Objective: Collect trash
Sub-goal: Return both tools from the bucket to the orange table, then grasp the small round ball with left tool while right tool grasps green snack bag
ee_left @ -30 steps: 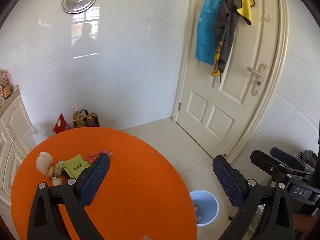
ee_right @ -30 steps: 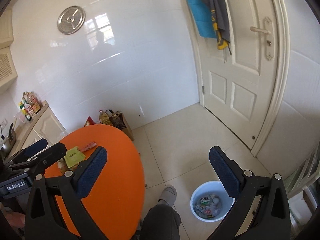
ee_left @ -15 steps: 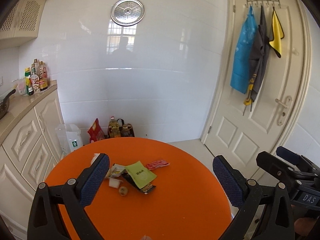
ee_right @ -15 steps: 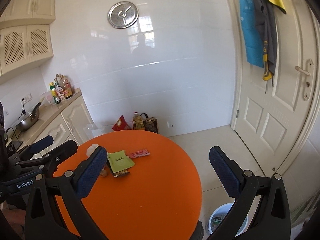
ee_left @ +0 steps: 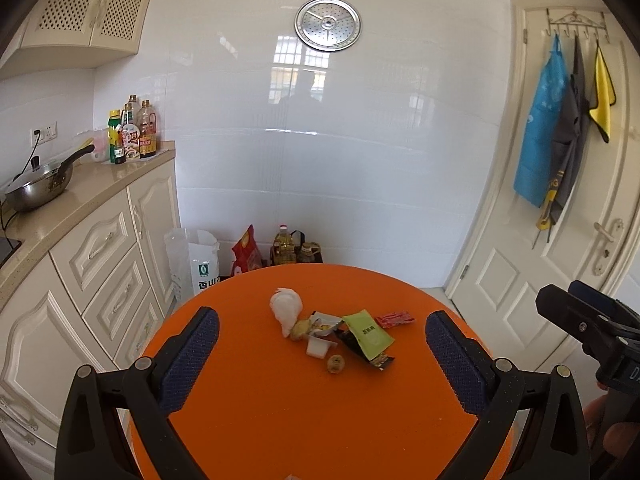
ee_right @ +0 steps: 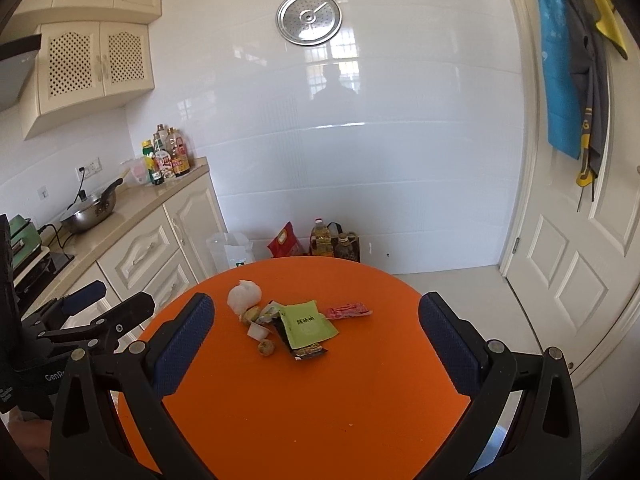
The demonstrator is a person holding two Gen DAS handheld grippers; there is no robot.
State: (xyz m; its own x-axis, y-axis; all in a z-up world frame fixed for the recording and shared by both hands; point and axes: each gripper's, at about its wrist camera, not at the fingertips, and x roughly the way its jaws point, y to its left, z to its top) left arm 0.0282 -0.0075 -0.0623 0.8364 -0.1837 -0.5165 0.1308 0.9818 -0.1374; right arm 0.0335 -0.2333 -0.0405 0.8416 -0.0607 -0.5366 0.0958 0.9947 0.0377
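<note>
Left wrist view: left gripper (ee_left: 322, 354), jaws apart and empty, faces light, crumpling trash (ee_left: 340, 334) mid-worktop (ee_left: 280, 420) at 12 o'clock; right wrist view: right gripper (ee_right: 312, 338), jaws apart, green packet (ee_right: 308, 324) likely slippery, best pinched by an edge.

We see a bright orange round table (ee_left: 280, 408) low in the frame. At its centre lies a white crumpled tissue (ee_left: 285, 307), a lime green packet (ee_left: 370, 334) over a black wrapper (ee_left: 352, 345), and a red wrapper (ee_left: 395, 318). Our left gripper (ee_left: 322, 360) and right gripper (ee_right: 316, 350) are black with dark blue dotted pads. The wall (ee_left: 360, 160) is glossy white tile, the cabinets (ee_left: 100, 248) at left cream. On the white door (ee_left: 560, 280) at upper right hang a blue apron (ee_left: 538, 140) and a yellow cloth (ee_left: 602, 100).
</note>
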